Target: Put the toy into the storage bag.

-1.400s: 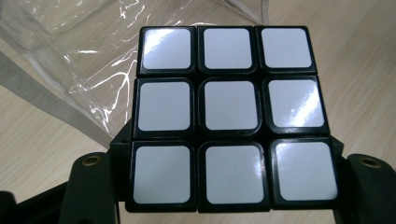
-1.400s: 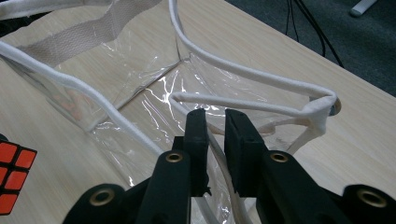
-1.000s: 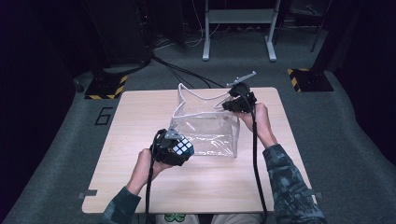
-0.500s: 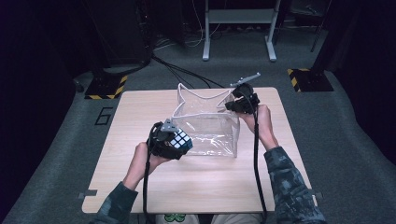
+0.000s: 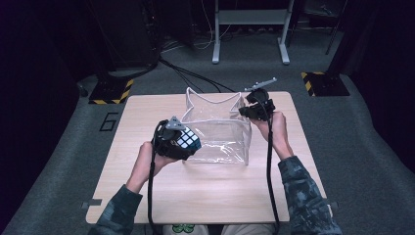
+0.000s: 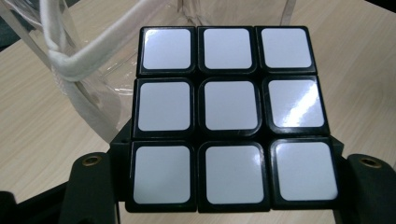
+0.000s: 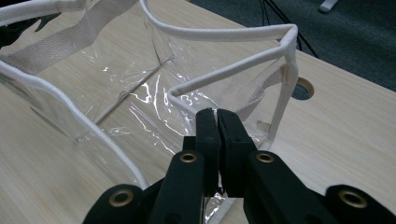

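A scrambled puzzle cube (image 5: pixel 186 141) with black edges is held off the table at the near left corner of a clear plastic bag (image 5: pixel 215 133). My left gripper (image 5: pixel 180 146) is shut on the cube. In the left gripper view the cube's white face (image 6: pixel 231 105) faces the camera, between the jaws of the left gripper (image 6: pixel 229 186), and the bag's white rim (image 6: pixel 88 56) lies just behind. The bag stands with its mouth upward. My right gripper (image 5: pixel 248 111) is at its far right corner. In the right gripper view my right gripper (image 7: pixel 217 117) is shut on the bag's wall by the white rim (image 7: pixel 224 77).
The light wooden table (image 5: pixel 147 196) has a round hole (image 7: pixel 303 87) near the bag's corner. Black cables trail from both grippers toward the table's near edge. Stand feet with yellow-black stripes (image 5: pixel 111 91) and a grey metal frame (image 5: pixel 249 17) are on the floor beyond.
My left hand has lifted the cube and brought it slightly closer to the bag's rim. The right gripper and the bag have stayed in place.
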A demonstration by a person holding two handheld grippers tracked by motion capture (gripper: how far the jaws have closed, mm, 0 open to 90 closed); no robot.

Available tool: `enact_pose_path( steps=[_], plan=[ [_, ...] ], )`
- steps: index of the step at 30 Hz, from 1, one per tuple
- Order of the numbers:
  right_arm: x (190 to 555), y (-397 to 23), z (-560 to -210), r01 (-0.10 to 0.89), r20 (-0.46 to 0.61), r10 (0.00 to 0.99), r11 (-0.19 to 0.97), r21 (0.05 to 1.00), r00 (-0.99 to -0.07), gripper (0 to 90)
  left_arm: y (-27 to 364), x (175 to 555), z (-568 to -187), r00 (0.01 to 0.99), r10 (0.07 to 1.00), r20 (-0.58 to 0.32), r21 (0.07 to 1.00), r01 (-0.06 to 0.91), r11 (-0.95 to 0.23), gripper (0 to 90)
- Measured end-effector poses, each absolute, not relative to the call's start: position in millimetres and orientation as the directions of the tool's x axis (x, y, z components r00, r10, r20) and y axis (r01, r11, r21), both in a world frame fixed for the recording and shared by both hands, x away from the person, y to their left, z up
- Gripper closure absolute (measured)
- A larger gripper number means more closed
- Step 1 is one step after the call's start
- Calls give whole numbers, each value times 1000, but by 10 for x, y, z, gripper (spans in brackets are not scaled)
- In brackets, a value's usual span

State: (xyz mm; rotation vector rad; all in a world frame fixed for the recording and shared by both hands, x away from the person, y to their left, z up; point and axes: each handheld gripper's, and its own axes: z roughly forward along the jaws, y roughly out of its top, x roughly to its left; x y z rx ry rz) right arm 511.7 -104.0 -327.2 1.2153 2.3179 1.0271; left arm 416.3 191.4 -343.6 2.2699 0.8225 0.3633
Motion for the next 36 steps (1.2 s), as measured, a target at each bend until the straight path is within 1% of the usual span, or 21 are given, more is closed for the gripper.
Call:
enact_pose_path(
  steps=[26, 36],
  plan=[
    [5071, -1153, -3290, 590, 49, 835, 345, 730, -548, 881, 1906, 4391, -3071, 760, 649, 34, 713, 437, -549, 340],
    [5059, -1181, -3295, 588, 45, 837, 344, 732, -545, 882, 1864, 4497, -2968, 761, 647, 49, 712, 428, -557, 340]
  ],
)
